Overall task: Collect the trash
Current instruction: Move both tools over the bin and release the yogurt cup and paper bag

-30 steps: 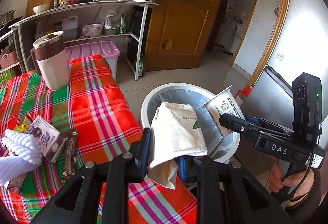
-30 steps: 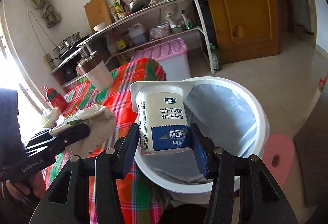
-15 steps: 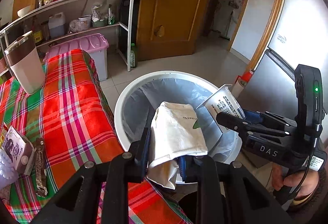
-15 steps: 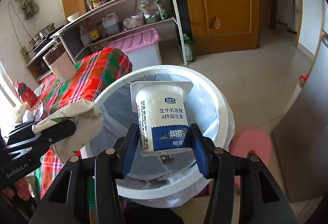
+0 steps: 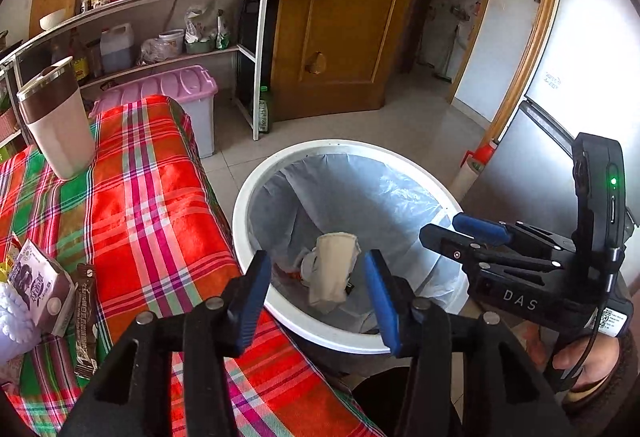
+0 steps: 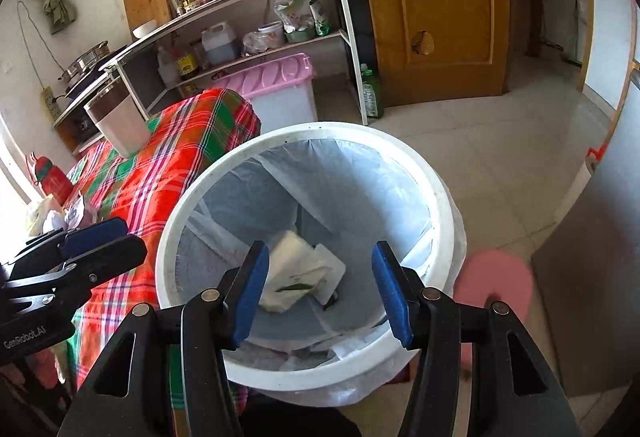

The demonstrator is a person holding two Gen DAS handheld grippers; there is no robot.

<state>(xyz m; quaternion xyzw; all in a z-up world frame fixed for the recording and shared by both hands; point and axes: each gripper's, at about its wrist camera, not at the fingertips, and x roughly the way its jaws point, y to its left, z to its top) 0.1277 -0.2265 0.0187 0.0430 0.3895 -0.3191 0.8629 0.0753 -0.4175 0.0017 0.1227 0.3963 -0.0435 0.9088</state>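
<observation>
A white trash bin (image 5: 256,181) with a pale liner stands on the floor beside the table; it also shows in the right wrist view (image 6: 208,173). A crumpled white paper bag (image 5: 332,269) lies at its bottom, and shows in the right wrist view (image 6: 296,273) with the white yogurt cup (image 6: 330,269) beside it. My left gripper (image 5: 316,297) is open and empty above the bin's near rim. My right gripper (image 6: 320,289) is open and empty above the bin. More trash lies on the table at the left: a purple-white carton (image 5: 38,285) and a brown wrapper (image 5: 86,321).
The table has a red and green plaid cloth (image 5: 144,205) and bears a white and brown tumbler (image 5: 56,121). A pink-lidded box (image 5: 168,89), a metal shelf (image 5: 256,49), a wooden door (image 5: 344,17) and a grey fridge (image 5: 532,165) ring the bin. A pink stool (image 6: 496,285) stands beside the bin.
Both grippers have opened over the bin. The paper bag has dropped from the left gripper and the yogurt cup from the right, and both now lie in the bin.
</observation>
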